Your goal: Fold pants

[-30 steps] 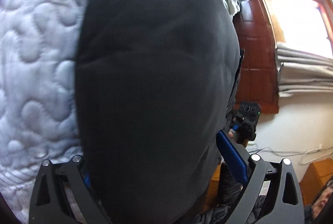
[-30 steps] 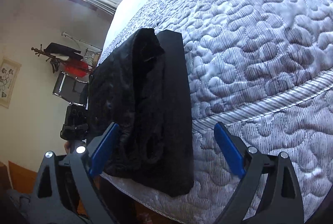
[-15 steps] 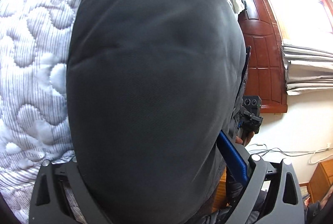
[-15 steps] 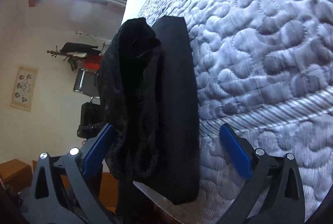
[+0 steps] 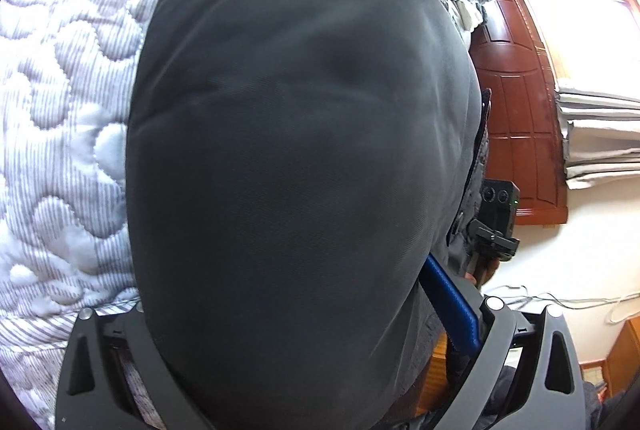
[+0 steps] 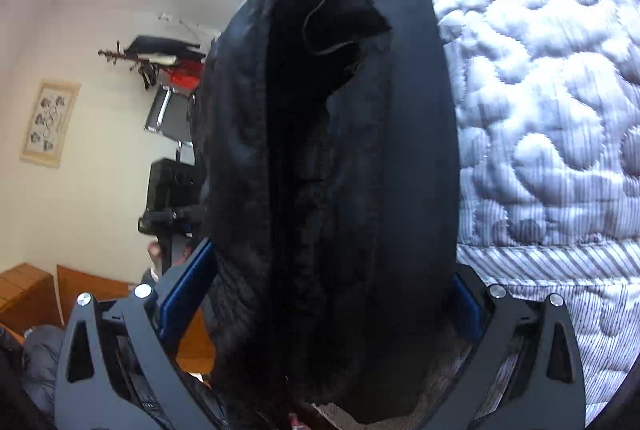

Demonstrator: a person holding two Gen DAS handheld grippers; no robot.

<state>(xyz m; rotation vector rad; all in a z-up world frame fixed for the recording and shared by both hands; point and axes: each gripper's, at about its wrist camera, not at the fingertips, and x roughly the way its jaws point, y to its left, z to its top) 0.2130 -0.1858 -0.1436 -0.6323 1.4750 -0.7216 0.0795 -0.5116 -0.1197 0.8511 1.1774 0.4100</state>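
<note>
Left wrist view: the pants [image 5: 296,158] fill the middle of the frame, a dark slab running from the bottom edge to the top centre, so their long axis lies straight ahead of the left tongs [image 5: 304,326]. The cloth sits between the two fingers, which stand spread around it; whether they bite it I cannot tell. The quilted bed [image 5: 68,134] lies at left. At right centre the right tongs [image 5: 494,226] show beside the pants' edge.

Right wrist view: the folded pants [image 6: 332,166] stand centre frame, layered edge toward the camera, rising from bottom centre to top centre. The right tongs [image 6: 332,310] straddle the near end, fingers spread, with blue pads at either side. The bed [image 6: 552,110] fills the right. Both tongs look equally near, and both point along the bundle.
</note>
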